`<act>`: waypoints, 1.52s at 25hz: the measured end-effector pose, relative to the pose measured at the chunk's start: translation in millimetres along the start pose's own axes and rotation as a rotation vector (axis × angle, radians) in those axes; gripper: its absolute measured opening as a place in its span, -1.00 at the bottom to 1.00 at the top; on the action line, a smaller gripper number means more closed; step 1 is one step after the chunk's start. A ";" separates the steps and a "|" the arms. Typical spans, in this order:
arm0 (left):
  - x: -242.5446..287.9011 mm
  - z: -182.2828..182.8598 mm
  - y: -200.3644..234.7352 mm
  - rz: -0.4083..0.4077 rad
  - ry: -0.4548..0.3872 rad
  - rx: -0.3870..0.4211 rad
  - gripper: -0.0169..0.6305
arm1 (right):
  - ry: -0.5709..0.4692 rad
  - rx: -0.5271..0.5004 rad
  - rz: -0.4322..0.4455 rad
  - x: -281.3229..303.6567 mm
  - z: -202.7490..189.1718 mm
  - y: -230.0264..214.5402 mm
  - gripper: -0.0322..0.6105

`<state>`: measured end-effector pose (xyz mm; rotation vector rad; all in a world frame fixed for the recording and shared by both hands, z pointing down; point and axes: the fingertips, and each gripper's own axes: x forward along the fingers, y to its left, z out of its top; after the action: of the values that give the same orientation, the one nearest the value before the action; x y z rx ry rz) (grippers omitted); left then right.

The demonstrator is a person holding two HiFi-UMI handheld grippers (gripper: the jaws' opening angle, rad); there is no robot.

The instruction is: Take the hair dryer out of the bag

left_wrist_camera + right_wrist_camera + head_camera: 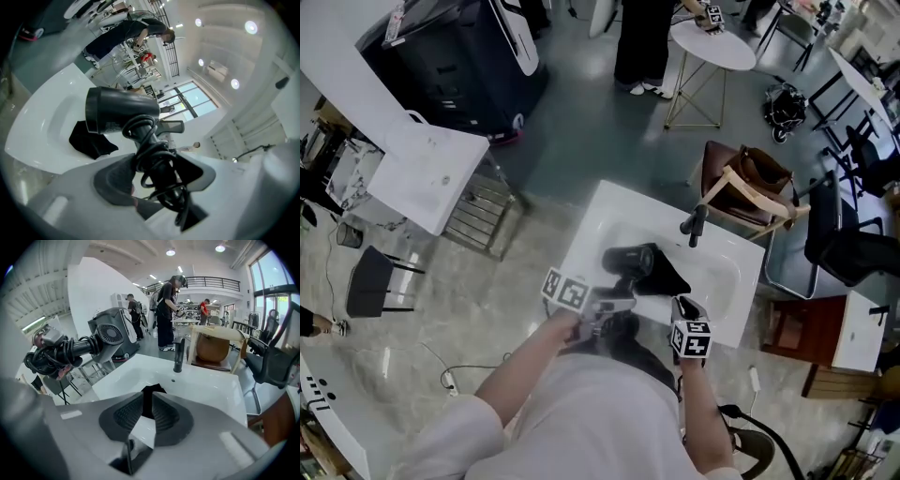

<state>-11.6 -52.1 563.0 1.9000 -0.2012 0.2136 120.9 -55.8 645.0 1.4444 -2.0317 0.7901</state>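
Our left gripper [157, 176] holds the hair dryer [119, 115] up, clear of the bag [89, 140].

Its jaws stand fairly wide around the dryer's handle, where the black cord [164, 192] is wound in loops, and the pads press on that bundle. We see the dryer's barrel hanging above the white sink [600, 220]. The black bag lies crumpled in the basin, apart from the dryer, in front of the black faucet [694, 225]. Our right gripper [147, 401] hovers by the sink's near rim on the right. Its jaws are drawn narrow, with only a slit between them and nothing held. The bag shows through that slit, beyond the tips.
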 end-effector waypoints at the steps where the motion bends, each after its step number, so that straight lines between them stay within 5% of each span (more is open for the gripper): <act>1: -2.9 1.8 -1.3 -0.002 -0.005 0.011 -0.11 | -0.011 0.006 -0.003 -4.0 3.5 4.2 -0.70; 9: -31.7 15.8 -24.0 -0.020 -0.035 0.132 -0.11 | -0.111 0.063 -0.014 -37.4 32.6 36.9 -0.70; 24: -69.9 17.9 -74.6 -0.075 -0.082 0.234 -0.11 | -0.332 0.217 0.035 -145.4 53.4 52.0 -0.75; 38: -72.0 17.8 -110.5 -0.079 -0.229 0.198 -0.11 | -0.456 0.282 0.080 -208.4 58.7 9.8 -0.88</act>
<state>-53.6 -29.9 438.7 2.1244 -0.2660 -0.0406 168.6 39.8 456.5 1.8466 -2.3990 0.8683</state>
